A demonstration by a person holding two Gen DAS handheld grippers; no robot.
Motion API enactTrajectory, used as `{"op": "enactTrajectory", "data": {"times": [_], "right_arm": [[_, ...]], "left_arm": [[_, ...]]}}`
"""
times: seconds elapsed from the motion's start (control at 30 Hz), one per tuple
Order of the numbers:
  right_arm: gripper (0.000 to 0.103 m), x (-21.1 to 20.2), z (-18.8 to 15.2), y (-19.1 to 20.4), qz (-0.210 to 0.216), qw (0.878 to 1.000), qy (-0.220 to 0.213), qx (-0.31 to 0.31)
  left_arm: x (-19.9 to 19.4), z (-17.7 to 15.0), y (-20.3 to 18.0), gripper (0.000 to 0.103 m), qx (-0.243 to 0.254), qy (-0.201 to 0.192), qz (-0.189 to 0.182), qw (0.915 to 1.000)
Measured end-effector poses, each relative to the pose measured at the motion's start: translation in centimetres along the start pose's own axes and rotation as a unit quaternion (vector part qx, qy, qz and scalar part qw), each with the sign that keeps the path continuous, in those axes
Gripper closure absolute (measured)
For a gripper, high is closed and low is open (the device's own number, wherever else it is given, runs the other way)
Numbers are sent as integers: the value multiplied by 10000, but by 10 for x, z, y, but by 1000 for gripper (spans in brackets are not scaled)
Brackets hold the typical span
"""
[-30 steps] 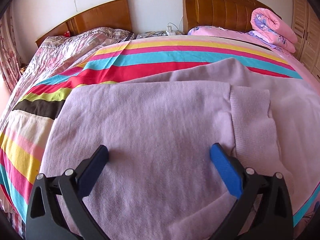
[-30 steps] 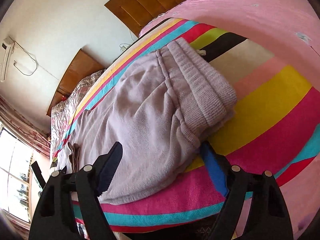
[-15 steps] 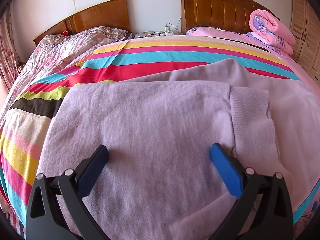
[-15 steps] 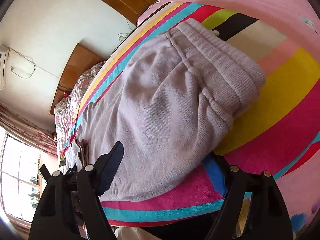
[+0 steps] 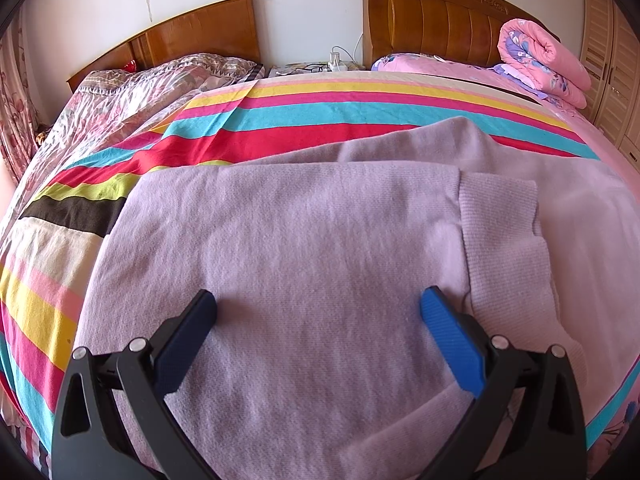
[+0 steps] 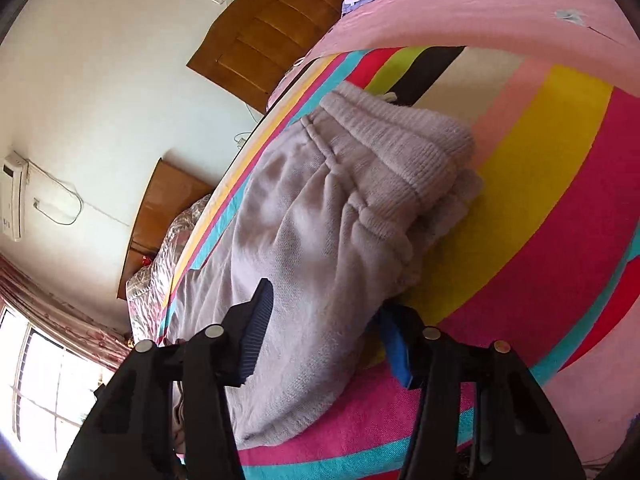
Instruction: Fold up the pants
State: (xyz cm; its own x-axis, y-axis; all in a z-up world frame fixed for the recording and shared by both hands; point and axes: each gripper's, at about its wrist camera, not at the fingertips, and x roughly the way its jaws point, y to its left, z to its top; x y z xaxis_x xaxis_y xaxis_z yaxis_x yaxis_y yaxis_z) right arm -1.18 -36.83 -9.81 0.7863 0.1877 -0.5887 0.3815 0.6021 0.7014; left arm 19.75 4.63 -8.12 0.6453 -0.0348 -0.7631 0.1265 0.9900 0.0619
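Only right tongs (image 6: 324,328) closing around pants (image 6: 320,208) waistband edge.

We see a bed (image 5: 520,92) covered by a striped blanket (image 5: 320,112) in yellow, pink, turquoise, red, black and cream. Directly on it lie the lilac knitted pants (image 5: 320,240), spread flat, their ribbed waistband (image 6: 400,148) toward the yellow stripe. At the bed's head, by the wooden headboard (image 5: 440,12), rests a rolled pink floral quilt (image 5: 540,56).
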Motion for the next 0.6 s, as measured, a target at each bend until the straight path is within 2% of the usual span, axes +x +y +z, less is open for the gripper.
{"op": "enactTrajectory", "data": {"times": [0.03,0.13,0.17,0.3,0.37,0.4,0.43,0.47,0.5,0.53,0.6], "right_arm": [[72,-1,-1,-2,-94,9999,-36,-32],[76,-3,-5,-7,99,9998,-182,45],[77,-3,-6,-7,123,9997,-220,30],[77,-8,-7,-8,186,9991,-376,68],[77,-8,-9,-6,178,9989,-433,59],[77,-10,-9,-7,187,9988,-449,114],[77,-10,-9,-8,187,9986,-462,152],[77,-11,-10,-9,186,9986,-471,150],[77,-12,-9,-8,178,9986,-487,125],[77,-13,-9,-6,170,9985,-504,92],[78,-15,-9,-2,136,9985,-533,17]], "left_arm": [[0,0,0,1,7,0,7,10000],[-9,2,-2,2,16,65,-11,10000],[-18,4,-4,2,50,-45,-89,9999],[-56,8,-39,1,732,-479,-474,9950],[-55,2,-62,1,1080,-391,-717,9908],[-48,-2,-74,1,1277,-253,-727,9888],[-34,-9,-85,1,1469,-52,-561,9875],[-21,-15,-90,1,1514,79,-484,9873],[-20,-16,-84,1,1234,-91,-686,9899],[-14,-16,-77,1,1019,43,-880,9909],[-13,-15,-74,1,1030,67,-992,9897]]}}
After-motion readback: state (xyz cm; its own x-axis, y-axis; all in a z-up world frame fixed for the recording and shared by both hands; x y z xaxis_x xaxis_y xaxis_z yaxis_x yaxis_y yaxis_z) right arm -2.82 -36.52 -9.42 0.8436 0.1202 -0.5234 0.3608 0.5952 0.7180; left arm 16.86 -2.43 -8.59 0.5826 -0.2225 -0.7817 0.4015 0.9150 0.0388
